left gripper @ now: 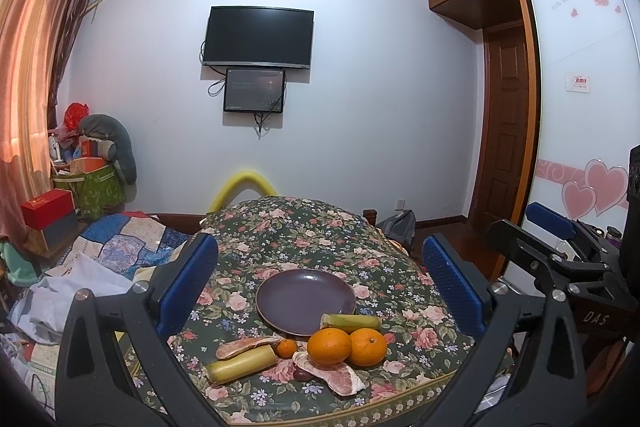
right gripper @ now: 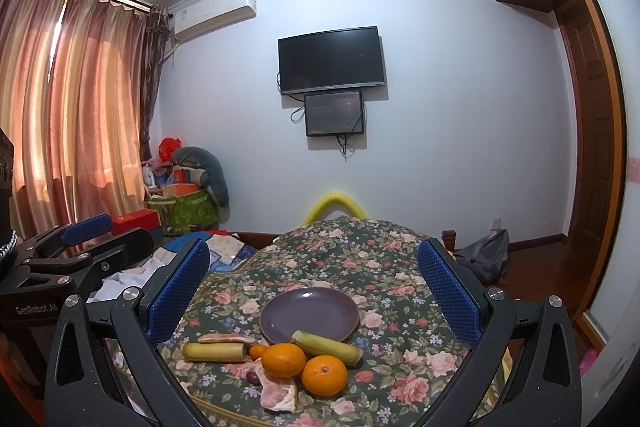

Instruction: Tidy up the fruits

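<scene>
Lettering "DAS" on right gripper [left gripper: 556,227] (white)

I count two big oranges [left gripper: 329,345] [left gripper: 368,346], one tiny one [left gripper: 287,348], two sugarcane pieces [left gripper: 240,363] [left gripper: 351,321], two pomelo wedges [left gripper: 248,343] [left gripper: 332,373], one plate [left gripper: 280,295].

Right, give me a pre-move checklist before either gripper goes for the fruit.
1. Left gripper jaws wide open, nothing between them: ok.
2. Right gripper jaws wide open, nothing between them: ok.
3. Purple plate bare and ready to take fruit: ok.
4. Two big oranges in plain view, touching each other, tops free for a grasp: ok.
5. Small orange easy to reach: not ok, wedged between a yellow-green stalk piece and the left big orange.
6. Floral cloth firm and level enough for fruit not to roll: cannot tell.
</scene>
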The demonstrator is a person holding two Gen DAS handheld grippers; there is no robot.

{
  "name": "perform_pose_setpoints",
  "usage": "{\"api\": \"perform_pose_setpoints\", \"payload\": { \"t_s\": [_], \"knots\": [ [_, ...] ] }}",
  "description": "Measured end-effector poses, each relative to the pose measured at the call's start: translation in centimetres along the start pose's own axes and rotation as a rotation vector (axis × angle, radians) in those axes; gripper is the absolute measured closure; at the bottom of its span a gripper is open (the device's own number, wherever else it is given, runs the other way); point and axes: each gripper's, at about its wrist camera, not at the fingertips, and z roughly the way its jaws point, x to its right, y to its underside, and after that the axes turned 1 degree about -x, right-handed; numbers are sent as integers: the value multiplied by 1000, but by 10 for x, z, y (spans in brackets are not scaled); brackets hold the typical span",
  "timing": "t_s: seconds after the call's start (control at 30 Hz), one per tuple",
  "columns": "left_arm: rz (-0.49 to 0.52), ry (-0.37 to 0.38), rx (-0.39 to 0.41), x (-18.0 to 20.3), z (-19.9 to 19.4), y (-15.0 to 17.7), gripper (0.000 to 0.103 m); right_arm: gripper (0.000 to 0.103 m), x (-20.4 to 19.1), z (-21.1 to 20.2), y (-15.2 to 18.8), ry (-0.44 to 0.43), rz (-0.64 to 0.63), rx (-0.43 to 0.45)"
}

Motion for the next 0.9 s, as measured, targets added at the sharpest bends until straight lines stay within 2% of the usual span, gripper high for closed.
{"api": "perform_pose_setpoints", "payload": {
  "t_s": [0.47, 0.57, 0.73, 0.9],
  "knots": [
    [5, 9, -32, -4, 13, 6, 0, 0, 3, 10, 8, 6, 10, -33],
    [0, 12, -62, -11, 24, 12, 0, 0, 4, 20, 17, 2, 9, -79],
    [13, -47, -152, -35, 53, 26, 0, 0, 7, 45, 39, 26, -23, -180],
    [14, -82, -253, -61, 84, 44, 8, 0, 9, 69, 61, 27, -42, -280]
  ]
}}
